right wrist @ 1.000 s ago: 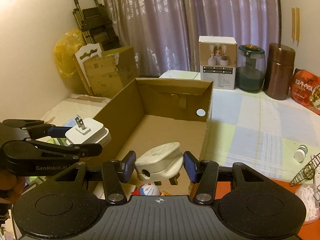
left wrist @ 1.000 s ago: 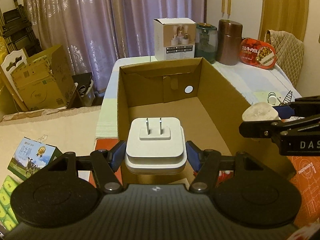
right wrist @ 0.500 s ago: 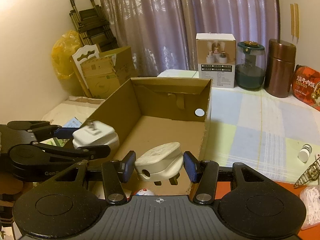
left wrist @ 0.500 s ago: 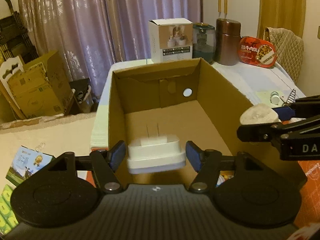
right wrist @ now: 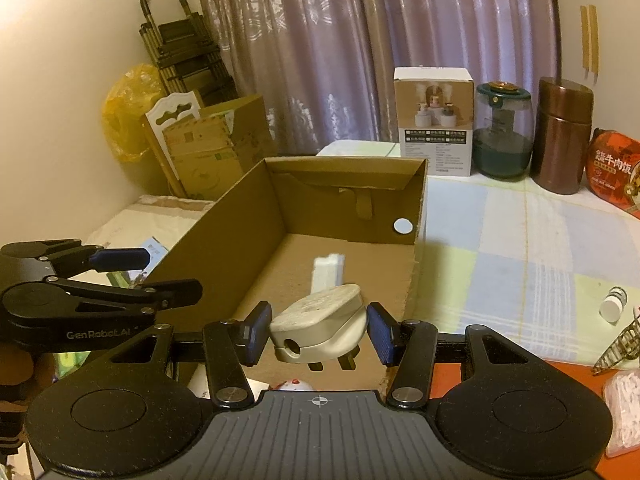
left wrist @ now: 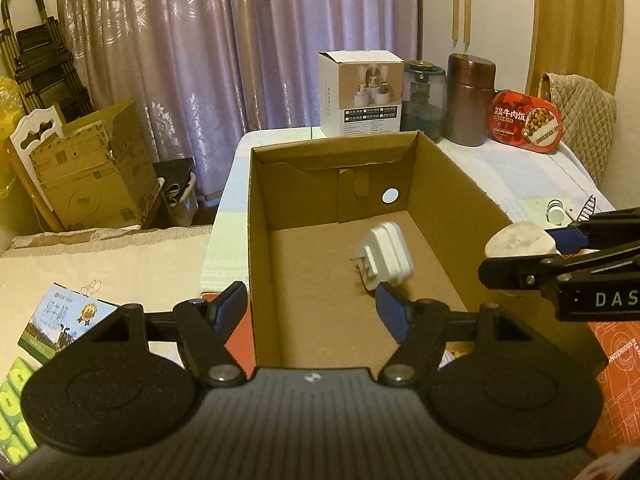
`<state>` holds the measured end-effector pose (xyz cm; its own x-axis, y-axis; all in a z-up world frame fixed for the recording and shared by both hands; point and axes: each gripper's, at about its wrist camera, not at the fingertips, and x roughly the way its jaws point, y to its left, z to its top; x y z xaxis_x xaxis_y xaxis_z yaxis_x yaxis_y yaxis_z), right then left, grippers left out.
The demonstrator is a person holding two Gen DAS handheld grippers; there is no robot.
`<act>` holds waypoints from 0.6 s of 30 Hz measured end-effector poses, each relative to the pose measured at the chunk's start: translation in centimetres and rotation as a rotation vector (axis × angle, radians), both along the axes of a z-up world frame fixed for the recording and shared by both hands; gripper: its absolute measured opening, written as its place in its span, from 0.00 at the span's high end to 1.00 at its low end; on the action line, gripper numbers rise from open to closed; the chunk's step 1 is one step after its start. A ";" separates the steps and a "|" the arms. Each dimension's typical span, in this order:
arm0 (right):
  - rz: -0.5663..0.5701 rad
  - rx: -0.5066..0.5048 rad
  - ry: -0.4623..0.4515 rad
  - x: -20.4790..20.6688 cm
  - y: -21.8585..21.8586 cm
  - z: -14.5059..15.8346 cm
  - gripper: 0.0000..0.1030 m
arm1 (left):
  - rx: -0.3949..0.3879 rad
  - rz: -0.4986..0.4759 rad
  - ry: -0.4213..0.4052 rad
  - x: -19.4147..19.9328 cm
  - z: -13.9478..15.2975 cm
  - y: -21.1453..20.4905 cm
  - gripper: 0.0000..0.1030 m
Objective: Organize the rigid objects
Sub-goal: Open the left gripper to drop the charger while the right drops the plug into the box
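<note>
Your left wrist cam sits just behind the left gripper [left wrist: 310, 306], tilted down into the cardboard box [left wrist: 452, 184] from its near end, close in. Your right wrist cam does the same behind the right gripper [right wrist: 318, 328], set further right, facing the box's far wall w/ the curtain [right wrist: 360, 48] beyond. Both share the box interior, white carton [left wrist: 360, 92], jars, and each other's gripper at frame edge.

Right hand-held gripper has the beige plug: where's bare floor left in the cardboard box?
Most of the cardboard box floor is bare: the whole left half and the far strip under the back wall. The white adapter takes the right-centre. Beige plug fits left of it.
</note>
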<state>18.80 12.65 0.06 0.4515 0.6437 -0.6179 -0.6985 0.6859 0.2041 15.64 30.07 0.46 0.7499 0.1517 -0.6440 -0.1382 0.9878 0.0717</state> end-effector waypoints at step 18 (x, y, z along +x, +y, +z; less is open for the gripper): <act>-0.014 -0.012 -0.014 0.3 0.4 -0.3 0.52 | -0.016 -0.003 0.002 -0.3 -0.4 0.1 0.35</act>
<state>19.14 13.10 -0.21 0.4693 0.6299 -0.6188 -0.6914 0.6981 0.1863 15.35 30.15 0.04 0.7491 0.1392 -0.6477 -0.1352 0.9892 0.0562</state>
